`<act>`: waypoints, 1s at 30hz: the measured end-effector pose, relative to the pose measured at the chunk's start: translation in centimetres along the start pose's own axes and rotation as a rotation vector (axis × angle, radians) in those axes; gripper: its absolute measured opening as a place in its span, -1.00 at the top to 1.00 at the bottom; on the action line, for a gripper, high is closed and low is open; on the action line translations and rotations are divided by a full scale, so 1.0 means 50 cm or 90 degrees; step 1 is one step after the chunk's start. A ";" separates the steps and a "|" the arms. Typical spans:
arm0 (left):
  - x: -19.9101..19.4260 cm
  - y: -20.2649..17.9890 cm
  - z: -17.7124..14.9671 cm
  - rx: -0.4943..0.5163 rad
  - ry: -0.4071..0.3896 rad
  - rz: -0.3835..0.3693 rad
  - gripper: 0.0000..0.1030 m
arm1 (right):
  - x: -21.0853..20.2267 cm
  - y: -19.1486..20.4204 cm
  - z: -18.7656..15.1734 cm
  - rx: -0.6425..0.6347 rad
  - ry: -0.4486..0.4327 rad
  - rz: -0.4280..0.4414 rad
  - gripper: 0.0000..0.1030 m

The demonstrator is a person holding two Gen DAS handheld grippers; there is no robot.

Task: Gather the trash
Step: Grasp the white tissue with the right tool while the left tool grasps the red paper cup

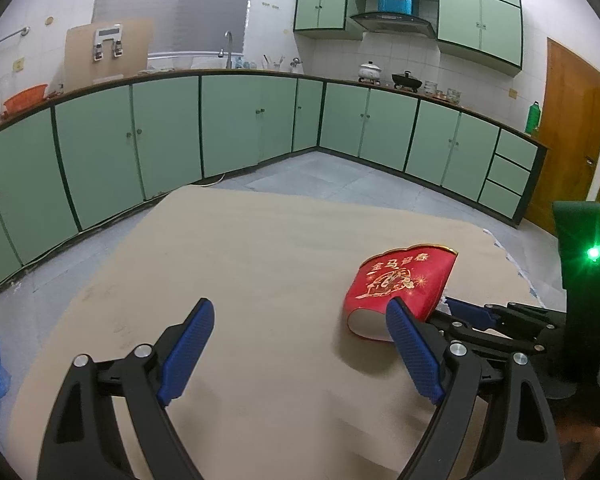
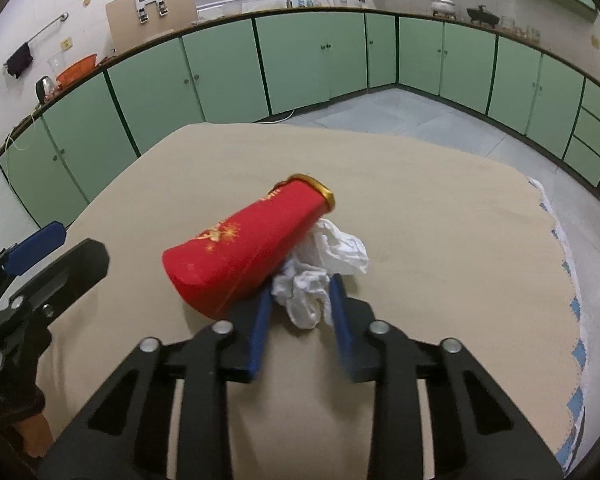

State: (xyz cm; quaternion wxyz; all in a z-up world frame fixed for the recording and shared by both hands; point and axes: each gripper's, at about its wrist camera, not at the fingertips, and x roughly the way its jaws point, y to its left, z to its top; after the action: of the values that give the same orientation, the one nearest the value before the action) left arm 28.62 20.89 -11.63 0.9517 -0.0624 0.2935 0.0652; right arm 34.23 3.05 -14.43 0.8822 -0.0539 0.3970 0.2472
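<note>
Right hand-held gripper [image 2: 300, 300] low, clamped on crumpled tissue [image 2: 320, 272].

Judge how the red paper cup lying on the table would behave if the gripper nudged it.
The red paper cup lies on its side, so it would probably roll, curving because it tapers. It looks empty and thin-walled, so likely light and easy to crush. The crumpled tissue against it, between the right gripper's fingers, may block rolling that way.

Pouch [image 2: 244, 248] lies on table [image 2: 420, 208]; tissue [image 2: 324, 272] just right.
</note>
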 end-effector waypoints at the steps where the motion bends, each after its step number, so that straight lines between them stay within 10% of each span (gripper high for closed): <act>1: 0.001 -0.004 -0.001 0.002 0.001 -0.003 -0.67 | -0.006 -0.006 -0.002 0.005 -0.002 -0.006 0.53; 26: 0.125 -0.091 0.004 0.015 0.105 -0.080 -0.66 | -0.064 -0.124 -0.055 0.054 -0.024 -0.074 0.63; 30: 0.135 -0.086 0.000 -0.006 0.122 -0.112 -0.35 | -0.055 -0.126 -0.054 0.055 -0.016 -0.069 0.63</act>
State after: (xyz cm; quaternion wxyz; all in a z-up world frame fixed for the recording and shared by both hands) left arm 34.82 17.23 -15.12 0.9211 -0.0981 0.3760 -0.0233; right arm 33.88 -4.32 -14.90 0.9009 -0.0340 0.3926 0.1820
